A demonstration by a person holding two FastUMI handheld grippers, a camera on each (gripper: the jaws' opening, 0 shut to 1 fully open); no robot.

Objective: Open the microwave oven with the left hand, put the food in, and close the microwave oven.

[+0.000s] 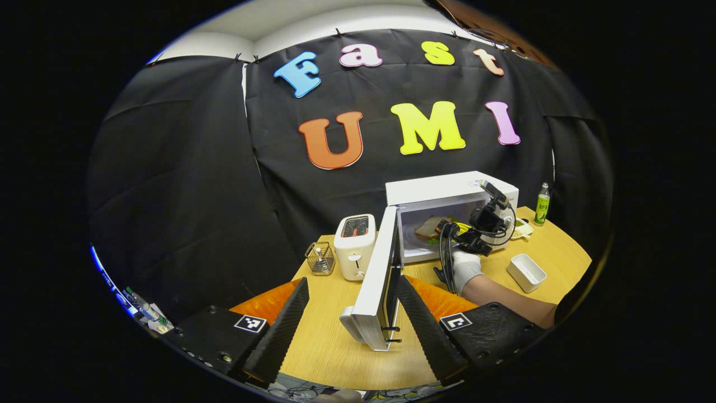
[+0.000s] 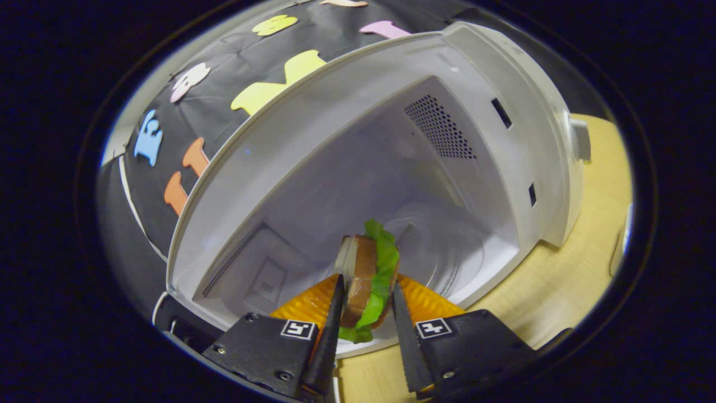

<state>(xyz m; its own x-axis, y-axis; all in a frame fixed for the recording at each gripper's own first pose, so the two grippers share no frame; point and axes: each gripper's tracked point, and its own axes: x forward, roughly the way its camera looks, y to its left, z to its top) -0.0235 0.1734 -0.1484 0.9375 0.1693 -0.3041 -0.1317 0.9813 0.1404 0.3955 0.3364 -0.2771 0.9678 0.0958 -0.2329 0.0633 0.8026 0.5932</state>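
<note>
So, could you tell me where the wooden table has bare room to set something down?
Bare wooden table lies in front of the white toaster and wire basket, left of the open white microwave door. It is crowded right of the door, around the gloved hand and white rectangular dish.

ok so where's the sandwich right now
In the right gripper view the sandwich is pinched between the right tool's fingers, held on edge inside the open microwave oven's cavity; the left gripper view shows it past the swung-out door.

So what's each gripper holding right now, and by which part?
The right gripper clamps the sandwich across its flat bread faces, inside the microwave. The left gripper is open, holding nothing.
</note>
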